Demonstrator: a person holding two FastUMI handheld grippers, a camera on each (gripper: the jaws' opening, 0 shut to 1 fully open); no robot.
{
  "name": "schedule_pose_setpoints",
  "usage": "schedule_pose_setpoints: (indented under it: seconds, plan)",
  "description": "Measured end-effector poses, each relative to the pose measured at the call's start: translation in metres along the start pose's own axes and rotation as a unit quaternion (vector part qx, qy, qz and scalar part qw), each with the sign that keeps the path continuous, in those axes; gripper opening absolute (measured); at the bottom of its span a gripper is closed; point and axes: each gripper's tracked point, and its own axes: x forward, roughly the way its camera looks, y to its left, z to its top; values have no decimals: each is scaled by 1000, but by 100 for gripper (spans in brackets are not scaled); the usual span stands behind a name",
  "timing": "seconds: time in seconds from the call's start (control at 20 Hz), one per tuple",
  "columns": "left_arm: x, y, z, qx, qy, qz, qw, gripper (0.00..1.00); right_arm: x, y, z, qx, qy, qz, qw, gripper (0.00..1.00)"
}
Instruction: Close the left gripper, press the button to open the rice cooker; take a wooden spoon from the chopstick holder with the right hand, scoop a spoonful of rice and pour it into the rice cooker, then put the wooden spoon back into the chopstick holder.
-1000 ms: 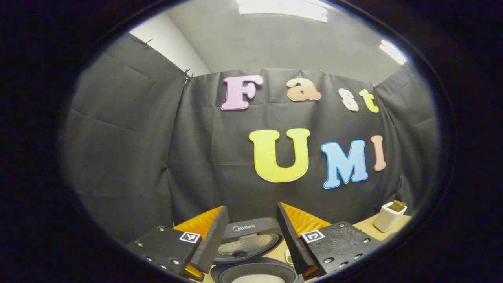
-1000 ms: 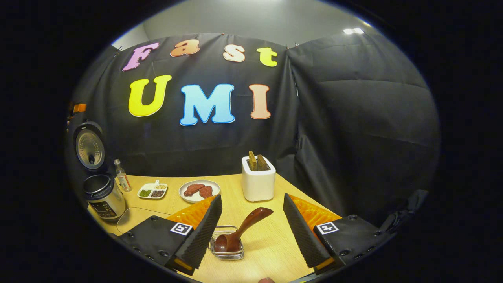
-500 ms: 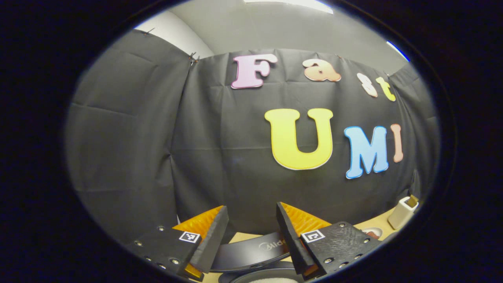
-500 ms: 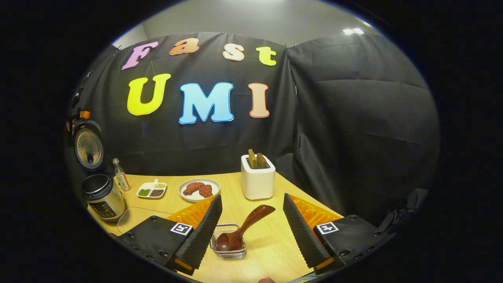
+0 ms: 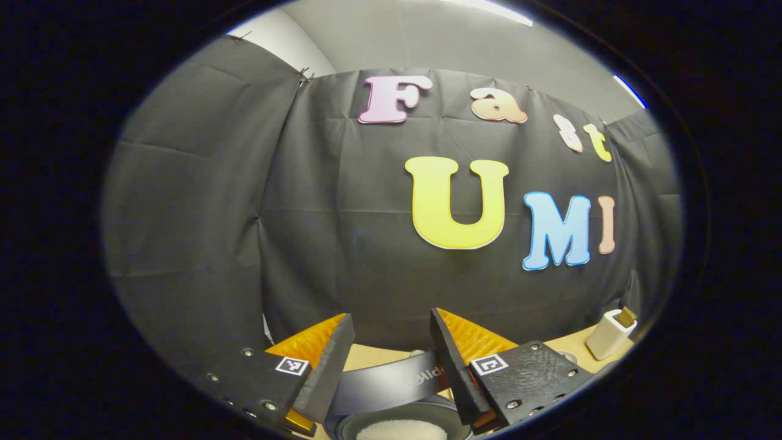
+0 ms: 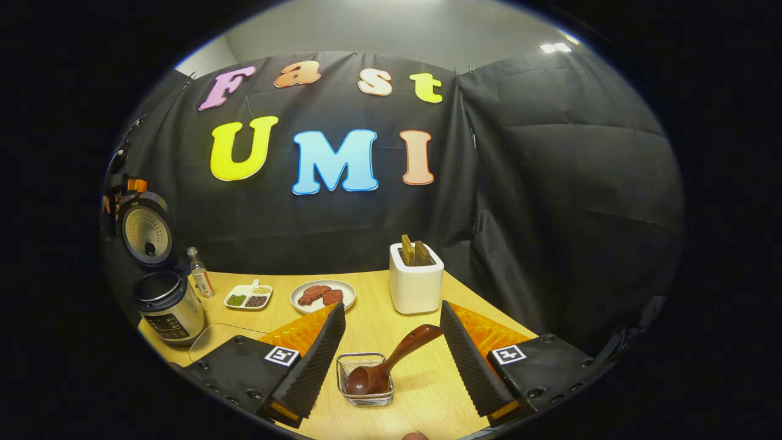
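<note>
Rice cooker (image 5: 391, 397) now shows white rice again, its lid's lettering cut off; brown wooden spoon (image 6: 391, 363) unmoved in wire holder (image 6: 366, 382). Both grippers (image 5: 391, 360) (image 6: 393, 348) gape, empty.

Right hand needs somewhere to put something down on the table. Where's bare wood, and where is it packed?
Bare wood lies on the table between the wire holder with the wooden spoon and the white toaster. It is crowded toward the rice cooker: bottle, divided dish and plate stand in a row.
</note>
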Motion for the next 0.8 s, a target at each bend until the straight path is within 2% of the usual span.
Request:
schedule_pose_setpoints:
  seconds: [0.45, 0.8]
  plan:
    - [-62, -30, -50, -4, 38, -13, 999, 82, -3, -10, 10, 1, -10, 36, 999, 98]
    - [-94, -50, -95, -6, 68, -16, 998, 80, -7, -23, 15, -4, -14, 47, 999, 98]
